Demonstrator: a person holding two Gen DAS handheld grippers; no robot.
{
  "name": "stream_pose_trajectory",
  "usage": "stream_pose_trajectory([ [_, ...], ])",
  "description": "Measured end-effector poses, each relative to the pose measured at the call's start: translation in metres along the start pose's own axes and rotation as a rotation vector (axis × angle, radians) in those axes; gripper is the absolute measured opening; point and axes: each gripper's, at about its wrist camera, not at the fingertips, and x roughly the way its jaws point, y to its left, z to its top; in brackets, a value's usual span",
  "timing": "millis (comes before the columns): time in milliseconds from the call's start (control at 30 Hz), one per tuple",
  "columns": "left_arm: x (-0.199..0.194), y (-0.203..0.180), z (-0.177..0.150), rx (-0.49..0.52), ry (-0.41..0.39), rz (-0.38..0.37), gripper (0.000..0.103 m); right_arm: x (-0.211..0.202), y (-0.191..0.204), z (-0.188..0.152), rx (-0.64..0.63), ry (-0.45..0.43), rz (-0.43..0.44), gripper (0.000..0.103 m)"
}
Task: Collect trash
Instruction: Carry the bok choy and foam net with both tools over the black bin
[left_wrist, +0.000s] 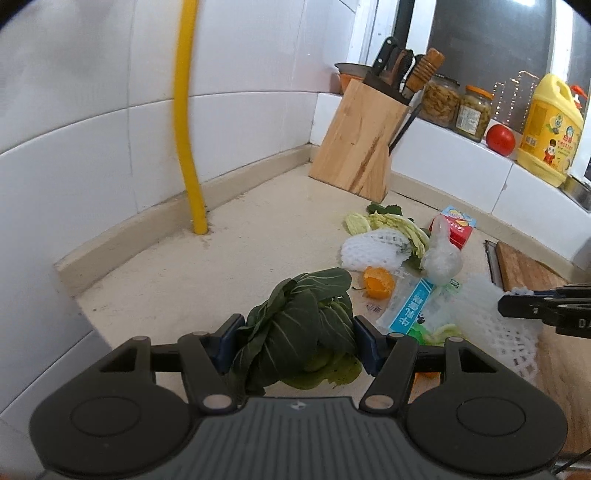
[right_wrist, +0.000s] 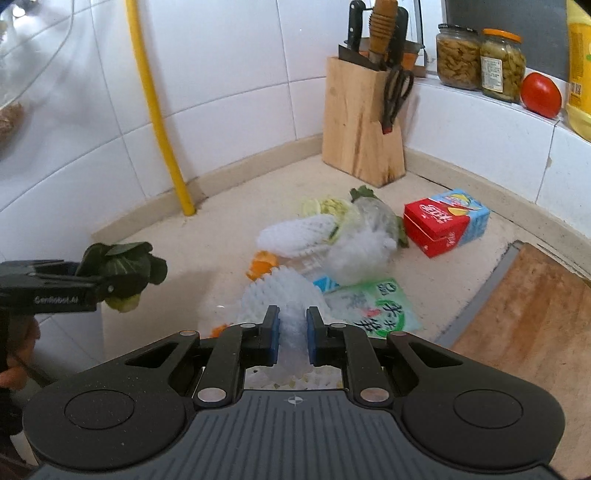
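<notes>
Only rightward, perhaps scissors in block.

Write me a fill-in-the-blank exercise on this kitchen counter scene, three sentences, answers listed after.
1. The left claw grips a bunch of dark ____ leafy vegetable.
2. The right claw pinches a white foam ____.
3. The scissors hang on the wooden ____ block.

Missing words: green; net; knife
</notes>
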Motion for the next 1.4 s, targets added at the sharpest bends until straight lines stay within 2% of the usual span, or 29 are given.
stream_pose_trajectory([
  [333, -0.037, 0.019, -0.007, -0.026, -0.064, -0.005, 0.055, -0.004, 0.037, -0.003, -0.004, -0.012, 0.006, 0.019],
  [633, -0.062, 0.038, -0.015, -0.052, -0.107, 0.03, 0.054, 0.0, 0.078, 0.006, -0.067, -0.039, 0.065, 0.019],
  [1400, -0.126, 0.124, -0.057, -0.216, -0.157, 0.238, 0.053, 0.037, 0.207, 0.022, -0.242, 0.0, 0.324, 0.019],
])
